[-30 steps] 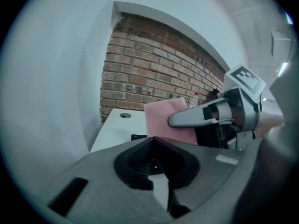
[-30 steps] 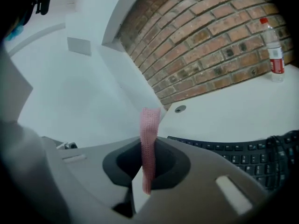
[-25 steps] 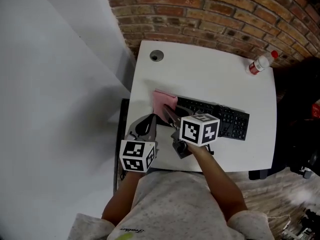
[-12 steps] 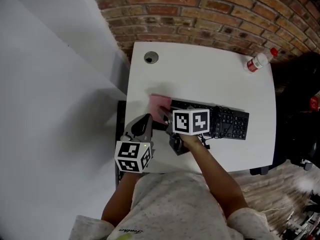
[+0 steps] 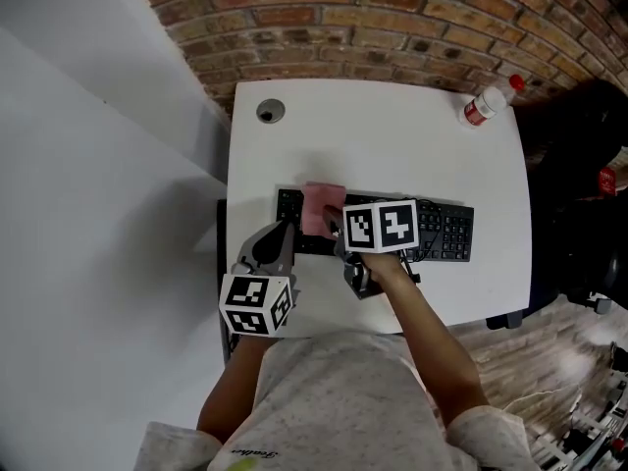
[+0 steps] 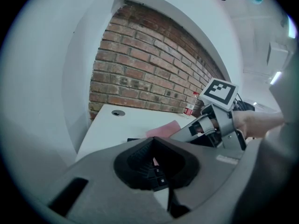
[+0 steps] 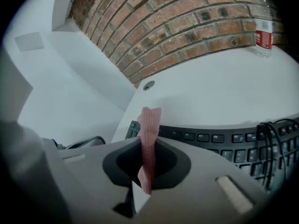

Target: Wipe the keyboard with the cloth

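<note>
Running behind the white bench is a brick wall. A black keyboard lies across the bench's near half, its long side towards the person, with a dark cable looped over its right part.

The right gripper reaches over the keyboard's left part. Its jaws are clenched on a pink cloth, which stands edge-on between them in the right gripper view and spreads out onto the keys beyond. The keyboard's left end shows just past the cloth.

The left gripper sits at the bench's near left edge, just beside that end. Its jaws are closed together with nothing between them.

A clear bottle with a red label lies at the far right corner. A round hole sits in the far left corner.
</note>
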